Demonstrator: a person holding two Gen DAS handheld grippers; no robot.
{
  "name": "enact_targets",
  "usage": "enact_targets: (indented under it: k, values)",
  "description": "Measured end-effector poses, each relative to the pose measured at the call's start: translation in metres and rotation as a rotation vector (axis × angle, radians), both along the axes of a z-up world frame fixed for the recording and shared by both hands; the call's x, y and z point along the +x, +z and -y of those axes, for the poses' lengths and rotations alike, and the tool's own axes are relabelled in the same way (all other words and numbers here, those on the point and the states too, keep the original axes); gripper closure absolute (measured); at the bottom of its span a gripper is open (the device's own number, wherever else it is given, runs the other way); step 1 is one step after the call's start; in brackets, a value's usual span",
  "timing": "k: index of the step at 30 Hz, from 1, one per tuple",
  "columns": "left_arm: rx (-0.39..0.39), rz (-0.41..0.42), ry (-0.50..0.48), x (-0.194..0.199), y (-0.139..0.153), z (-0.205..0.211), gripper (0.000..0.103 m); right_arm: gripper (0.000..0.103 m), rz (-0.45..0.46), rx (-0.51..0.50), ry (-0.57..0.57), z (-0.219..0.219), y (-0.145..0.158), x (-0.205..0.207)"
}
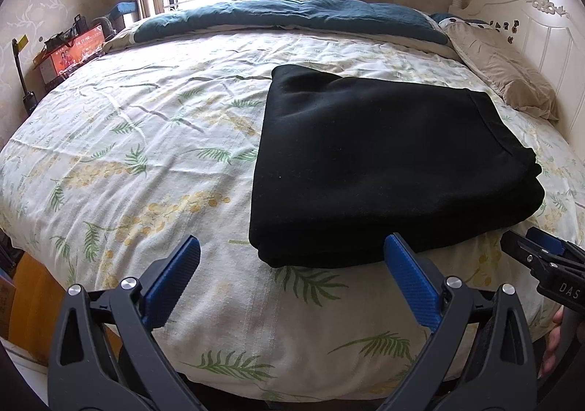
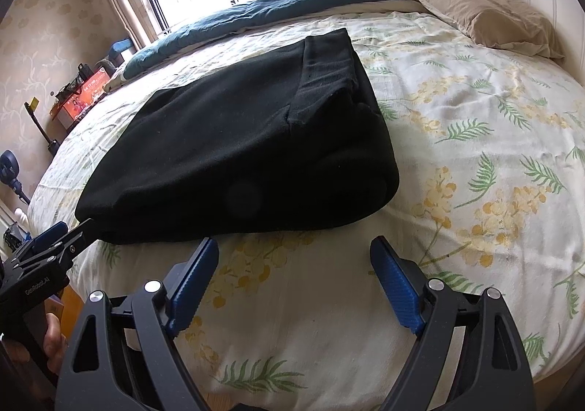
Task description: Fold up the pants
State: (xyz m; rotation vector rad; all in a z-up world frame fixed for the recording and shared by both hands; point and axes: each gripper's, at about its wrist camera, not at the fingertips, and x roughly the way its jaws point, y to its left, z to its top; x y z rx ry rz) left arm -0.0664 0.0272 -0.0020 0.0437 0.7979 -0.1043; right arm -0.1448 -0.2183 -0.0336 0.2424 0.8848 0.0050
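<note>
Left tongs (image 1: 292,246): black plastic arms w/ triangular cutouts, blue textured pads, silver round screws at pivots. Right tongs (image 2: 292,248): same build, black frame, blue ribbed pads, 4 silver screws. Seen from the left cam, the right unit's black body has white "DAS" lettering; from the right cam, the left unit reads "GenRobot.AI". Bare skin of fingers (image 2: 55,341) shows just below that lettering.

My left gripper (image 1: 292,257) sits low with its blue fingers (image 1: 409,283) spread wide, nothing between them. My right gripper (image 2: 292,261) is level beside it, jaws equally wide and empty. In each wrist view the other gripper pokes in from the edge, with a bit of my hand (image 2: 55,341) behind it.
</note>
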Motion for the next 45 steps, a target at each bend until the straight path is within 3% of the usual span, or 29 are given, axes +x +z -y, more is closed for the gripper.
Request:
enact_targets:
  k: [45]
  values:
    - [0.011, -0.005, -0.037, 0.002, 0.001, 0.012, 0.003, 0.019, -0.012, -0.002, 0.006, -0.001, -0.005, -0.004]
